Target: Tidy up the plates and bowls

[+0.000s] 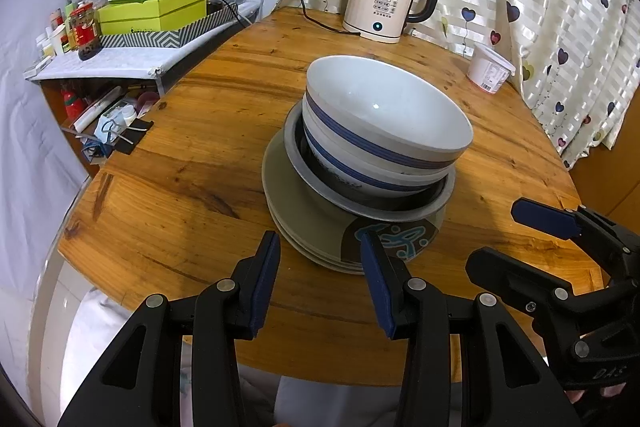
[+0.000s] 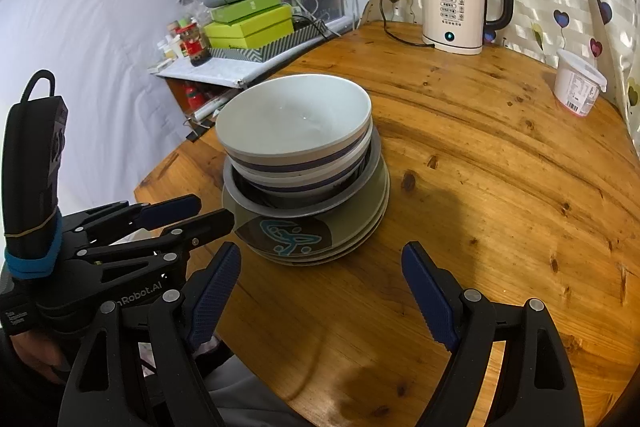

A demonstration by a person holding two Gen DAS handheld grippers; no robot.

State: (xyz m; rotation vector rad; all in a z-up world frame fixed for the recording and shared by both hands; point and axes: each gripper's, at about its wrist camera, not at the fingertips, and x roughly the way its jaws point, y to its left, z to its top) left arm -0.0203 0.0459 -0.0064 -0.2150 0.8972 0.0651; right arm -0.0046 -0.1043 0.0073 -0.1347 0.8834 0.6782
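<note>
**One stack, two open grippers at its near edge**

On the round varnished wooden table a single pile is seen: grey-green ceramic plates with a dark patch and turquoise motif at the bottom, a shallow grey metal dish on them, and two nested white bowls with blue bands on top — the upper bowl tilted.

The left gripper is held with its jaws moderately apart and empty; its right finger overlaps the plates' near rim in the picture, though contact cannot be told. The pile lies straight ahead of it and slightly right.

The right gripper is spread wide, nothing held, and the pile lies ahead and slightly left of it — near, not touched.

The left gripper is judged nearer, so any lift would likely be started there.

A white electric kettle stands well beyond.
</note>
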